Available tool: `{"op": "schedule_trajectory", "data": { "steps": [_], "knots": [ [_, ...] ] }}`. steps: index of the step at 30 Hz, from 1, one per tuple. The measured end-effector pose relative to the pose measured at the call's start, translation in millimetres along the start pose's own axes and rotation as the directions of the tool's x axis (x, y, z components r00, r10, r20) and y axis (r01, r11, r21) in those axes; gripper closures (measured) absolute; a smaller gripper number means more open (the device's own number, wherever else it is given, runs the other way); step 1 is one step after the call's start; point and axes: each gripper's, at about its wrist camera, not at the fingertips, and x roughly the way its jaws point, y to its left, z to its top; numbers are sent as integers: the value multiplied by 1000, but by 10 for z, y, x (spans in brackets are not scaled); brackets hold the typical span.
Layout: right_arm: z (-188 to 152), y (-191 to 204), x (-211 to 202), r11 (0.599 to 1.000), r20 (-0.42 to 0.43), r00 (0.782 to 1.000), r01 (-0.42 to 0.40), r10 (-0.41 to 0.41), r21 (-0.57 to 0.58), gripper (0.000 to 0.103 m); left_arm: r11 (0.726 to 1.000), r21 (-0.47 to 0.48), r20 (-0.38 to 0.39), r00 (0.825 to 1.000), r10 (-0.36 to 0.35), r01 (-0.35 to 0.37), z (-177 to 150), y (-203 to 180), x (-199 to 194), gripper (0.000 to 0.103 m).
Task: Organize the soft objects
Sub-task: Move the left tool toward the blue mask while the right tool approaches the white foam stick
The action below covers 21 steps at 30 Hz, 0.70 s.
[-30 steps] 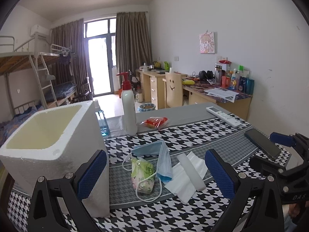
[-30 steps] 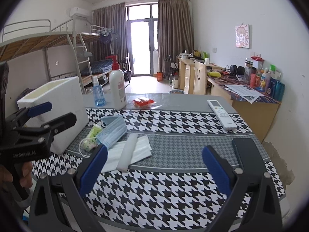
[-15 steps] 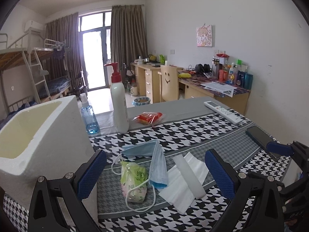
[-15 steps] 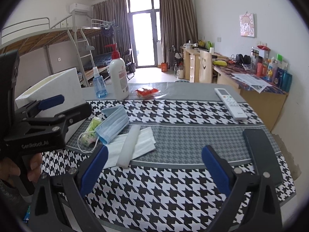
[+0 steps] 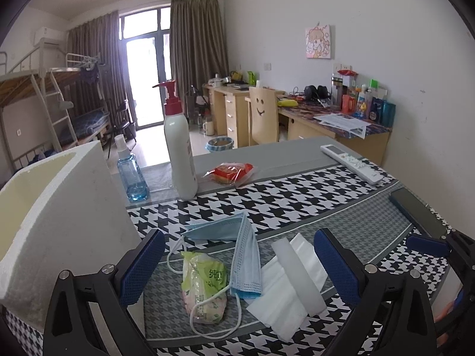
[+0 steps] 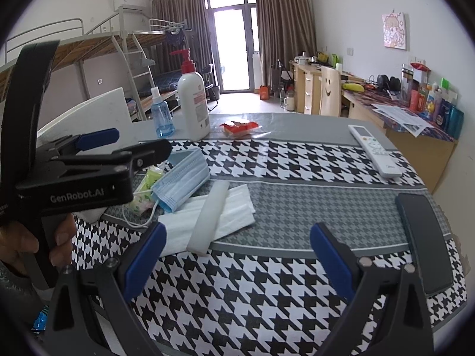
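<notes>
item: soft pile, table centre, at 12 o'clock of left gripper (image 5: 239, 264), jaws spread wide, empty; right gripper (image 6: 237, 250) likewise. blue mask (image 5: 237, 247) overlaps tissue pack (image 5: 203, 289), ear loop around it: risk of dragging both. foam box (image 5: 59, 207) at 9 o'clock, unfilled.

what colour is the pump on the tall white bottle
Red: the pump tops the white bottle, clearest in the left wrist view.

Rough white foam box (image 5: 59, 222), pleated cloth mask (image 5: 243, 255) (soft, matt), glossy plastic tissue packet (image 5: 204, 287), glossy phone (image 6: 424, 237)
</notes>
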Motion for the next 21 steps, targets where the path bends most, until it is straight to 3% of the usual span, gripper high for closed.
{"op": "schedule_trajectory", "data": {
  "steps": [5, 7, 21],
  "knots": [
    [26, 10, 35, 1000, -4, 1000, -3, 3, -1, 4, 1000, 20, -13, 1000, -14, 14, 66, -48, 70, 4],
    [35, 10, 55, 1000, -4, 1000, -4, 4, -1, 4, 1000, 29, -32, 999, -7, 8, 72, -51, 145, 12],
    [31, 25, 199, 1000, -39, 999, -5, 5, -1, 4, 997, -70, -137, 989, -51, 41, -57, 118, 556, 30]
  ]
}}
